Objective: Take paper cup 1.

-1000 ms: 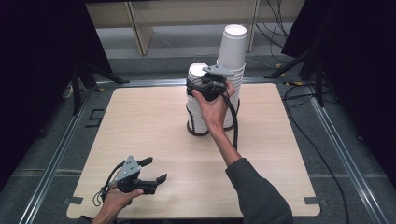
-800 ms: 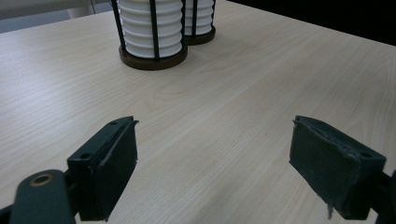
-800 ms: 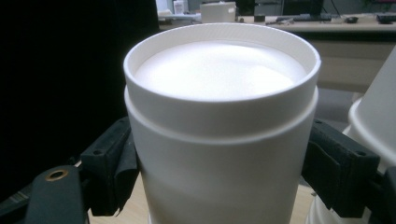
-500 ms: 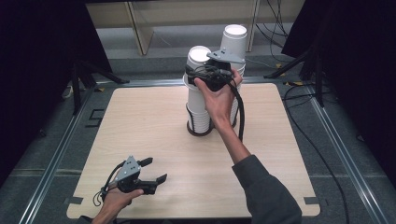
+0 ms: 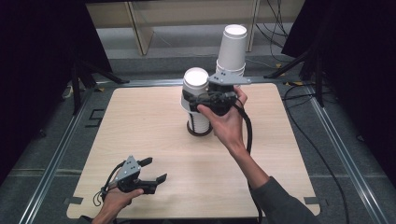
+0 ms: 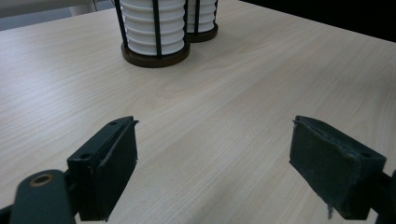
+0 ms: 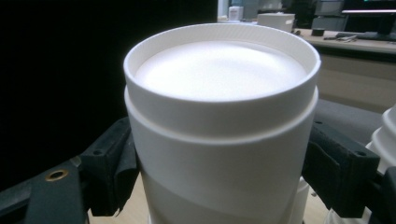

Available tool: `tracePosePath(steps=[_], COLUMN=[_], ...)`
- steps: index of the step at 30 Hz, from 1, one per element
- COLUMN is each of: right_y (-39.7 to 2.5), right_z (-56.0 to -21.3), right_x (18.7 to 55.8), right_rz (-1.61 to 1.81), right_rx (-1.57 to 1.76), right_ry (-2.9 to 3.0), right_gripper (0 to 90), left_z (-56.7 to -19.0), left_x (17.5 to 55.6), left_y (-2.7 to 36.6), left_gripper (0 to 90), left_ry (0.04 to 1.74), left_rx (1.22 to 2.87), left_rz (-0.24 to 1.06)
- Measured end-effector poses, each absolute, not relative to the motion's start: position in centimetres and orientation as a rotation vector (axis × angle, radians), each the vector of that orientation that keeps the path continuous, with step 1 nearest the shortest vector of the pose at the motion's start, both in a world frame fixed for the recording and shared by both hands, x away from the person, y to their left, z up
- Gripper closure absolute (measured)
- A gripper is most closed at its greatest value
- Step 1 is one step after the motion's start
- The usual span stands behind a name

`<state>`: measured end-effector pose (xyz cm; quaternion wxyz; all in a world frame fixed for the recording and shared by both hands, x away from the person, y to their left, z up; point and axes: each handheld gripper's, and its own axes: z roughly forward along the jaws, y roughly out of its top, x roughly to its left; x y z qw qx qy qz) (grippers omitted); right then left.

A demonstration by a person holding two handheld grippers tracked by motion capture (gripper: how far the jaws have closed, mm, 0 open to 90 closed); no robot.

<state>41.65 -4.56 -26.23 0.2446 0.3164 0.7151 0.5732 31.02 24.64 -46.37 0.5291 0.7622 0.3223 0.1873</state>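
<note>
Centrally, an upturned white cup (image 7: 219,121) is gripped by the right claw (image 5: 201,100) atop the nearer cup stack (image 5: 198,119) (its lower rim is cut off in the right gripper view). Nearby, the left claw (image 5: 150,170) is held wide open over the surface (image 5: 140,121), empty.

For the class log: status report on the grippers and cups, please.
Right gripper shut on top cup of near stack. Left gripper open, low over table, holding nothing. Taller stack close behind.

The high view looks down on the table (image 5: 140,121); both gripper views sit low, sharing the cup stack (image 6: 152,28).
</note>
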Motion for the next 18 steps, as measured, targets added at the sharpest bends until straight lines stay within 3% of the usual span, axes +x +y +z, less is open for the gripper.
tracePosePath(steps=[18], right_y=[-5.7], right_z=[-35.0], right_x=[40.5], right_rz=[1.624], right_rx=[0.909], right_ry=[2.130], right_gripper=[19.5], left_z=[-46.4], left_x=[31.1], left_y=[24.8], left_gripper=[14.8], left_ry=[0.781], left_rx=[1.825], left_rz=[0.453])
